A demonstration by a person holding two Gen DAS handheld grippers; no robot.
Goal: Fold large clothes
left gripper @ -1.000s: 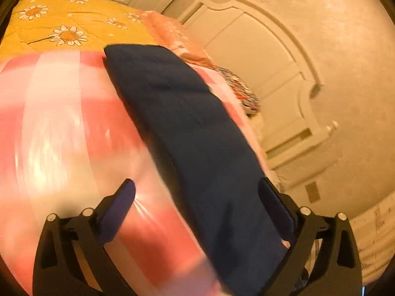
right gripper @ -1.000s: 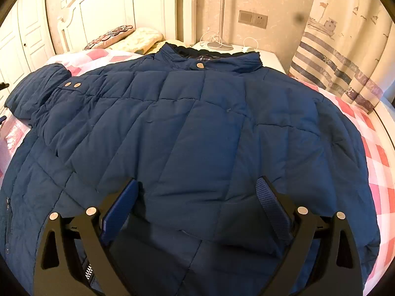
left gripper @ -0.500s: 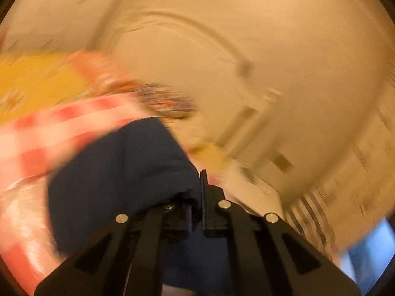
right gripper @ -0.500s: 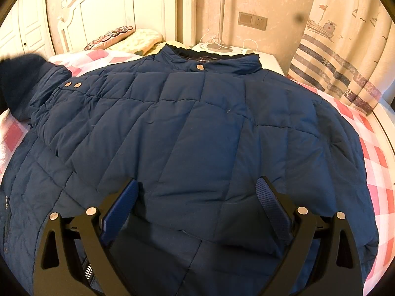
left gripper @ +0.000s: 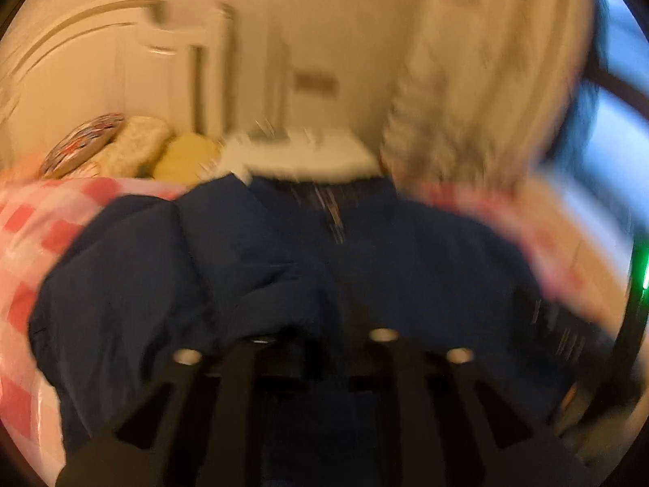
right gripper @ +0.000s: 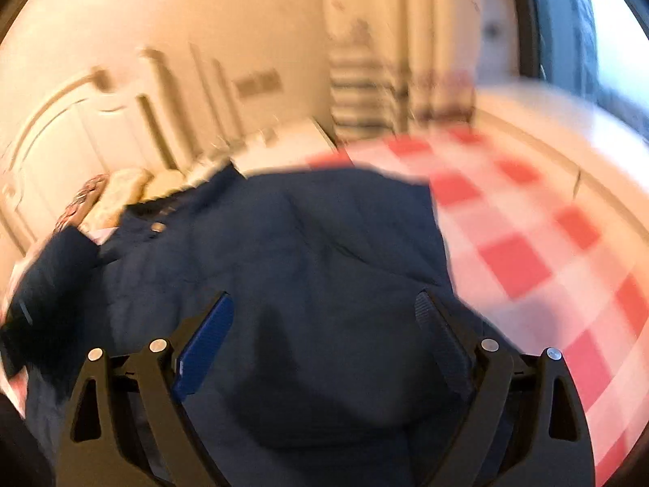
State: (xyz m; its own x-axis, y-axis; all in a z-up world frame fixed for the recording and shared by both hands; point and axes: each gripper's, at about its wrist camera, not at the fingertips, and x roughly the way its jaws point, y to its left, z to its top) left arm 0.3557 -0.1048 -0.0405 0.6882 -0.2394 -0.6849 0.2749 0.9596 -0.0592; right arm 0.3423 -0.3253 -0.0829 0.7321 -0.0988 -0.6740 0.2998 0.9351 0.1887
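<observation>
A navy quilted jacket point(right gripper: 324, 223) lies spread on the pink checked bed sheet point(right gripper: 527, 243), collar toward the headboard. In the blurred left wrist view one sleeve point(left gripper: 243, 268) lies bunched across the jacket body point(left gripper: 426, 268). My left gripper point(left gripper: 324, 337) sits right at that bunch. Its jaws are opening, a gap shows between them, and sleeve fabric still lies over the left finger. My right gripper point(right gripper: 324, 308) hangs wide over the jacket's right half, near its side edge. Its jaws are closing slightly and the pads touch no fabric. The sleeve point(right gripper: 52, 280) also shows at far left.
Pillows point(left gripper: 138, 150) lie against the white headboard point(right gripper: 81, 130). A white nightstand point(left gripper: 308, 154) stands behind the collar, with a striped curtain point(right gripper: 365, 89) and a window point(right gripper: 608, 40) to the right. Bare checked sheet stretches right of the jacket.
My left gripper shut on the sleeve, swung it from the bed's left side over the jacket, and has parted its jaws. My right gripper rolled and shifted toward the jacket's right edge.
</observation>
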